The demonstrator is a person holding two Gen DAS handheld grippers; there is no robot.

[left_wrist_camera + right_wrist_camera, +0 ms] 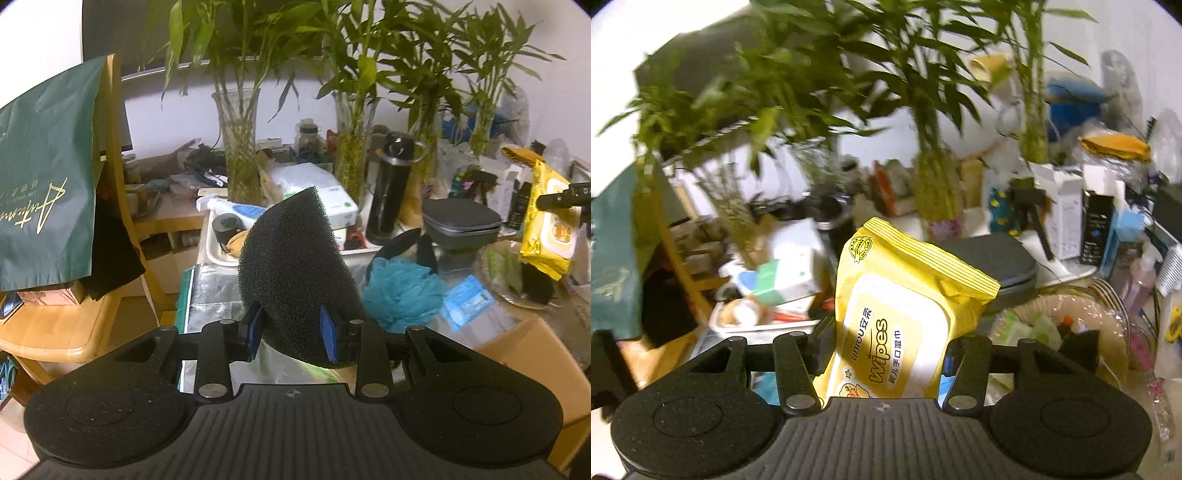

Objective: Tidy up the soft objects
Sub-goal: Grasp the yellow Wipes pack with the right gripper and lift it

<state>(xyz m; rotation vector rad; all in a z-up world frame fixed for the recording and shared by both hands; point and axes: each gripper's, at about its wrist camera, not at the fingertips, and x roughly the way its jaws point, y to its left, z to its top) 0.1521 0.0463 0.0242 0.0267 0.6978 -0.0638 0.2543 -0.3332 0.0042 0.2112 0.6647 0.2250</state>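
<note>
Carry step, both hands loaded. Left gripper [291,334]: jaws partly closed, blue pads pinching the near end of a black foam sponge [295,266], foam dented at the pads. Sponge held clear above the foil-covered desk [210,291], tip pointing far, toward the white tray [218,254]. Right gripper [886,354]: jaws about half open, clamped on the near end of a yellow wet-wipes pack [905,314], pack upright and lifted; in the left wrist view, same pack at far right above a glass dish [491,284]. Blue mesh bath pouf [402,291] loose on the desk, right of the sponge.

Judged next: choose a destination for both items; none evident among the clutter. Lower gently, release only once supported. Foam likely to spring back on release.
</note>
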